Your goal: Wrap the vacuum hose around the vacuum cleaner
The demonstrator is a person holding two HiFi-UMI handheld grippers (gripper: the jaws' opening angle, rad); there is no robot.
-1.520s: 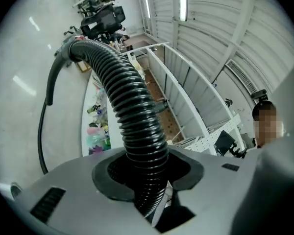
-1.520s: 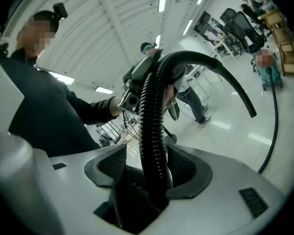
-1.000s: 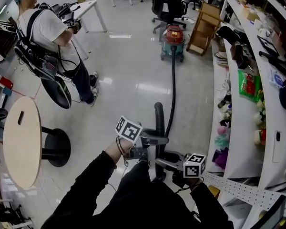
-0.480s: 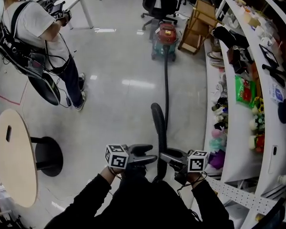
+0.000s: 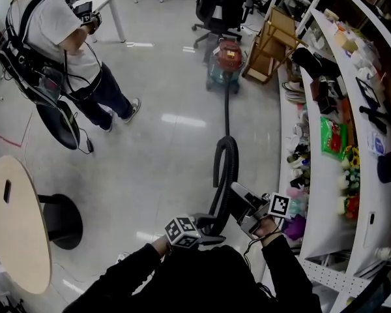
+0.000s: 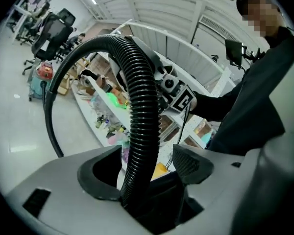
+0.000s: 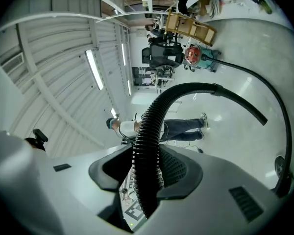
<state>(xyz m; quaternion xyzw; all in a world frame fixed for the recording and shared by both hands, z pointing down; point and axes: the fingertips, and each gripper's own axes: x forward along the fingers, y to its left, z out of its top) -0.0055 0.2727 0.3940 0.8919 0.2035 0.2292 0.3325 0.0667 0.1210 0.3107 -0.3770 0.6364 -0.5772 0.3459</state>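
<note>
The red vacuum cleaner [image 5: 229, 59] stands far across the floor, and its black hose [image 5: 227, 119] runs back to me and ends in a ribbed loop. My right gripper [image 5: 236, 197] is shut on the ribbed hose [image 7: 149, 131], both pads pressing on it. Lower and to its left, my left gripper [image 5: 208, 227] has just been opening. The hose [image 6: 142, 102] still passes between its jaws and lies against one pad, while the other pad [image 6: 191, 163] stands clear of it. The vacuum cleaner [image 7: 195, 56] also shows small in the right gripper view.
A person in a white shirt [image 5: 58, 44] with strapped-on gear stands at the upper left. A round wooden table [image 5: 13, 220] is at the lower left. Curved white shelves [image 5: 368, 194] with several items line the right side. An office chair [image 5: 218, 5] and a wooden rack [image 5: 274, 38] stand behind the vacuum.
The right gripper has rolled and moved up and right with the hose, arching the ribbed loop higher. The left gripper has sunk lower and its jaws have widened round the hose.
</note>
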